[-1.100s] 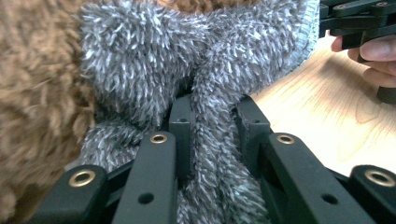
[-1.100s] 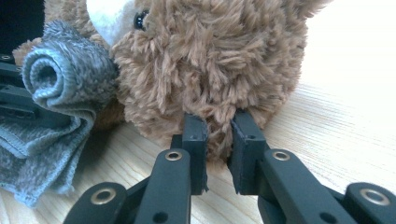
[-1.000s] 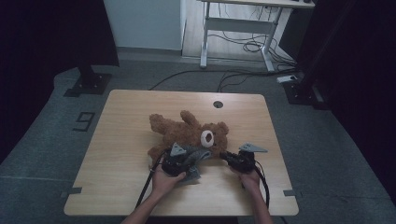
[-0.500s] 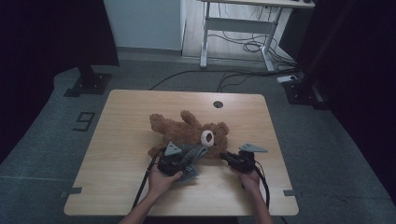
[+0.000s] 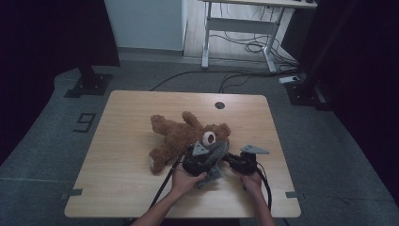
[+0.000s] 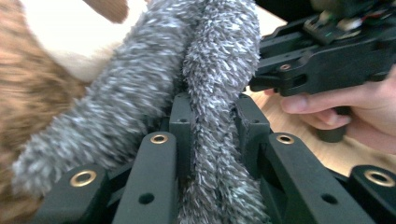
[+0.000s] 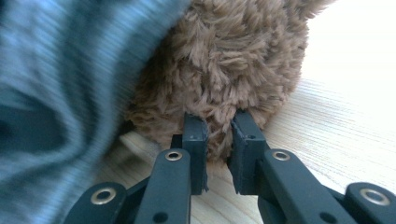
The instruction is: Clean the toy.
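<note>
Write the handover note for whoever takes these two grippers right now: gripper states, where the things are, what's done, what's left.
Left gripper: shut on the grey fuzzy cloth, held beside the teddy bear's head.
Right gripper: shut on a tuft of the bear's brown fur, low to the table.
Bear lies mid-table, head toward the person.
Done: both grips are made, and the cloth lies against the head.
Left: probably working the cloth onto or off the bear; which one I cannot tell.
</note>
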